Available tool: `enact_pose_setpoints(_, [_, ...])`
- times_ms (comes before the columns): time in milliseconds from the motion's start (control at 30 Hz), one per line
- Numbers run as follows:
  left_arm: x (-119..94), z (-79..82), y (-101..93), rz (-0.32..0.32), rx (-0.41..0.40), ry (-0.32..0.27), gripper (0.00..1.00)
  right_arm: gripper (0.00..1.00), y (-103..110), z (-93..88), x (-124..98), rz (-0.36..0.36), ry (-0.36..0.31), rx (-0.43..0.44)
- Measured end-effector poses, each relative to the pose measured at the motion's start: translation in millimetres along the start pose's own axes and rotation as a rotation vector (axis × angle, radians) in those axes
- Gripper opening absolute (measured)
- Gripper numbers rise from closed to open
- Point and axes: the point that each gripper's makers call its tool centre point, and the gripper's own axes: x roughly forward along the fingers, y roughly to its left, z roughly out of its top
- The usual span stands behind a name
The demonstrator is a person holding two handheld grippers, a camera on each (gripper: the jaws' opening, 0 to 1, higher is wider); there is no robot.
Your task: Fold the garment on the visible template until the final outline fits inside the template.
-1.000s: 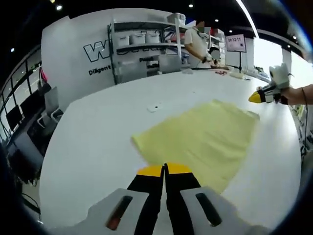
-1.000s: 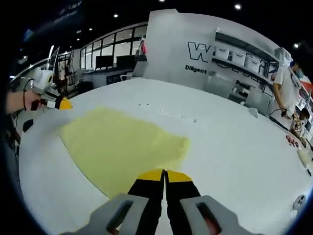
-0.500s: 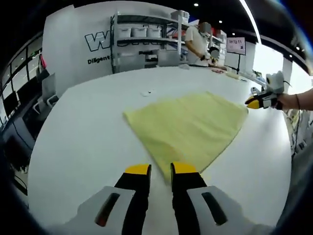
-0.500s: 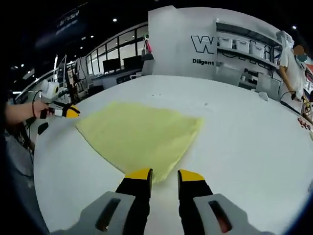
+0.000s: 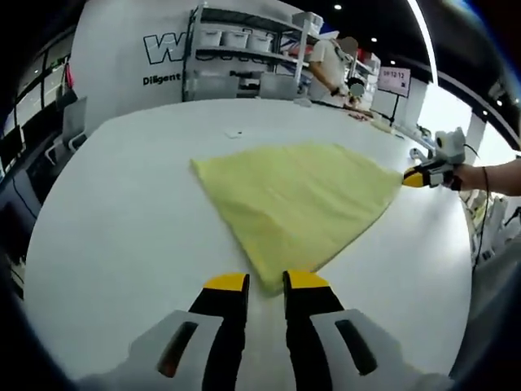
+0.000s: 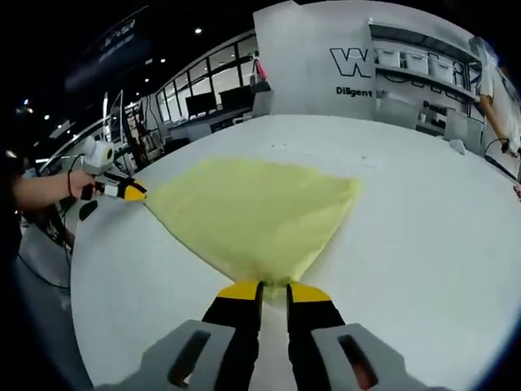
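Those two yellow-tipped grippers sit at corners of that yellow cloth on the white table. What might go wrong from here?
The left gripper and the right gripper each stand at a corner of the flat yellow cloth garment with a small gap between the jaws. One may close on too little fabric, so that the corner slips free mid-fold. Uneven lifting might also skew the fold. No template outline stands out on the white table, so fit is hard to judge.

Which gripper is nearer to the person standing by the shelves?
Right, it seems. The right gripper is at a cloth corner partway across the table toward the person; the left gripper is at the opposite, farther corner.
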Motion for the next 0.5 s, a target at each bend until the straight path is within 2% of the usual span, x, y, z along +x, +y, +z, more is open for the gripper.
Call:
enact_pose_setpoints(100, [2.3,-0.2,-4.1,-0.019,-0.02,0.0,0.01,0.0,0.8,0.7,-0.2,0.006,-0.002,0.007])
enact_pose_setpoints(200, [3.7,-2.6,-3.0,-0.014,-0.023,0.014,0.0,0.0,1.2,0.3,-1.2,0.01,0.004,0.009])
enact_pose_setpoints(333, [1.8,-1.4,2.9,0.011,-0.002,0.0,0.0,0.0,1.0,-0.1,-5.3,0.014,0.016,0.023])
enact_pose_setpoints(500, [-5.4,0.8,9.1,0.044,0.02,-0.024,0.0,0.0,-4.6,-5.0,-10.2,-0.04,0.08,-0.018])
